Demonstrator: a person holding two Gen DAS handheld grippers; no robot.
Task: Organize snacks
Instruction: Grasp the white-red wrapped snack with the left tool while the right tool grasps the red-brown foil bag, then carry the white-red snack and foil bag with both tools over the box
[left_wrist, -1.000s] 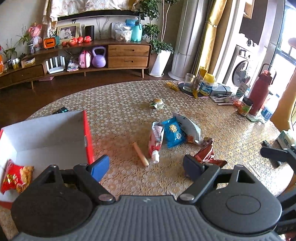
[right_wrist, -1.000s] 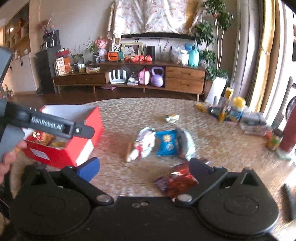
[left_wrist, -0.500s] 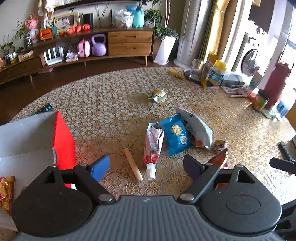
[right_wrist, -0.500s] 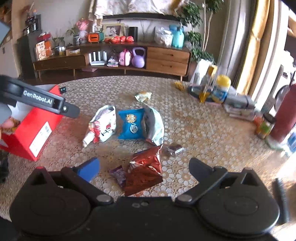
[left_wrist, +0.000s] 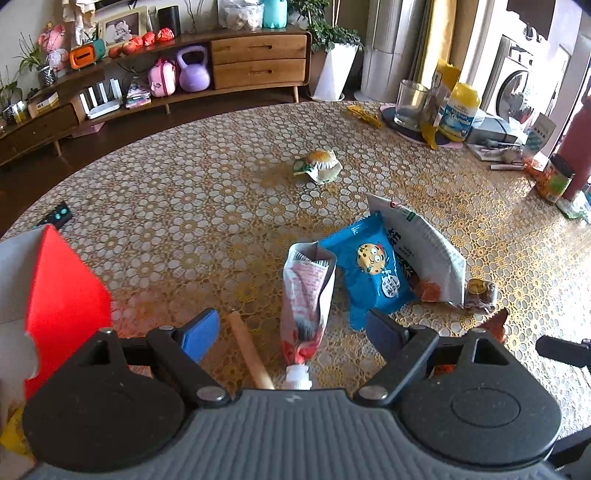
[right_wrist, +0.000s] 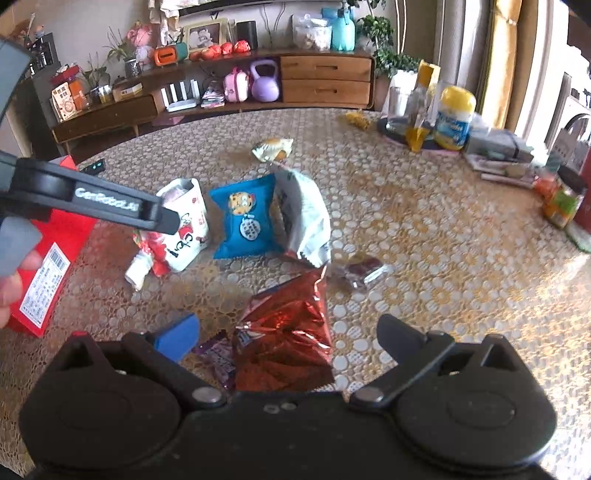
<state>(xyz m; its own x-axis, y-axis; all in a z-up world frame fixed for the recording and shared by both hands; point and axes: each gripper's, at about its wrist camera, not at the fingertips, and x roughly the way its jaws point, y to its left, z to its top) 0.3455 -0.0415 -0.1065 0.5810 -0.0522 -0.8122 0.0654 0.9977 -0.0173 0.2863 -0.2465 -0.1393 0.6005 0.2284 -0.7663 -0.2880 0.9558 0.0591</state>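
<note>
In the left wrist view my left gripper (left_wrist: 291, 332) is open, low over the table. A tan stick snack (left_wrist: 247, 350) and a red-and-white spout pouch (left_wrist: 306, 295) lie between its fingers, untouched. Beyond them lie a blue cookie bag (left_wrist: 373, 269) and a white bag (left_wrist: 421, 251). The red box (left_wrist: 62, 295) stands at the left. My right gripper (right_wrist: 288, 338) is also open, hovering over a red foil bag (right_wrist: 288, 325) with a purple packet (right_wrist: 218, 354) beside it. The left gripper's finger (right_wrist: 96, 199) crosses the right wrist view above the red box (right_wrist: 48, 266).
A wrapped bun snack (left_wrist: 317, 166) lies mid-table and a small dark candy (right_wrist: 364, 271) lies right of the foil bag. A glass (left_wrist: 410, 103), a yellow-lidded bottle (left_wrist: 460, 114), a jar (left_wrist: 557, 181) and papers crowd the far right. A remote (left_wrist: 55, 216) sits near the left edge.
Both grippers have sunk and moved forward toward the snack pile. The red box has slid toward the left edge of both views. Both stay open.
</note>
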